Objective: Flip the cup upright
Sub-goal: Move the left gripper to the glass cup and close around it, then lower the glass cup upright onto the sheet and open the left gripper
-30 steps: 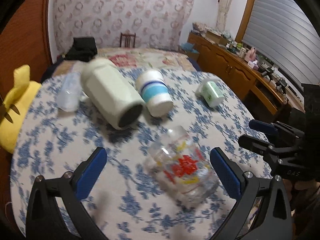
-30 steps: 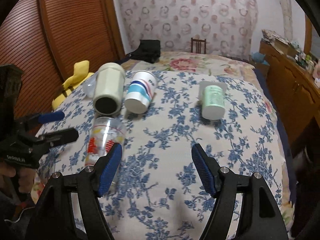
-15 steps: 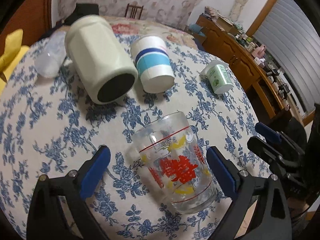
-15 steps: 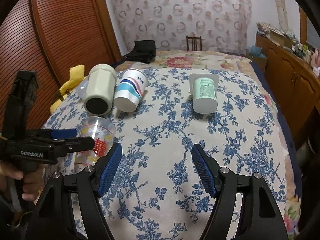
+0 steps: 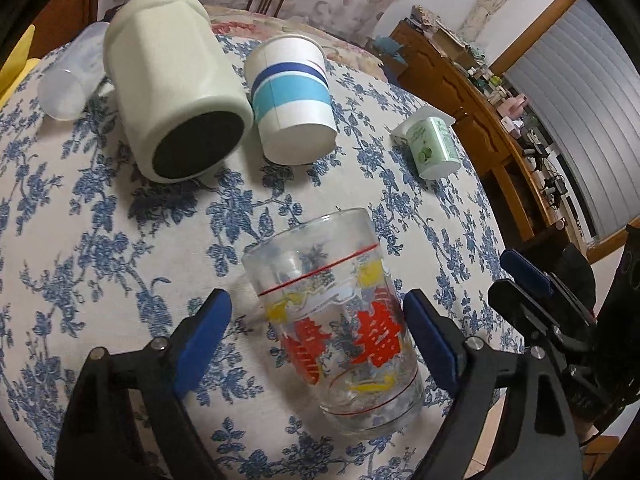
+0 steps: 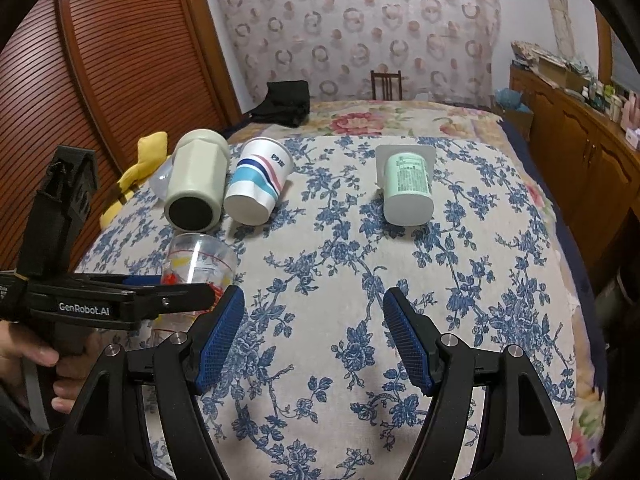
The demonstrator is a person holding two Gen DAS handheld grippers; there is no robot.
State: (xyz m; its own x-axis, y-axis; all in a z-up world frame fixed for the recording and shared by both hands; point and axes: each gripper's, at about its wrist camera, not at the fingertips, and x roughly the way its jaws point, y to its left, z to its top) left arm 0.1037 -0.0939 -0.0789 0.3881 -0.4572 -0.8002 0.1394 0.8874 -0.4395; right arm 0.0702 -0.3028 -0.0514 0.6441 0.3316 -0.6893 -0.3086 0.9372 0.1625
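Currently, the glass cup (image 5: 340,316) is laid on its side on the floral cloth (image 5: 80,264), between the spread, released pads of the left gripper (image 5: 316,344); no contact is seen. Beyond the cup, a cream jar (image 5: 172,96) and striped paper cup (image 5: 292,100) are laid touching, w/ a green yogurt pot (image 5: 434,148) apart to its right. The right gripper (image 6: 312,340) is held agape, empty, just right of the cup.

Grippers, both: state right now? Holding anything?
Left gripper: open, its fingers either side of the glass cup, which lies on the tablecloth; not clamped.
Right gripper: open, holding nothing.
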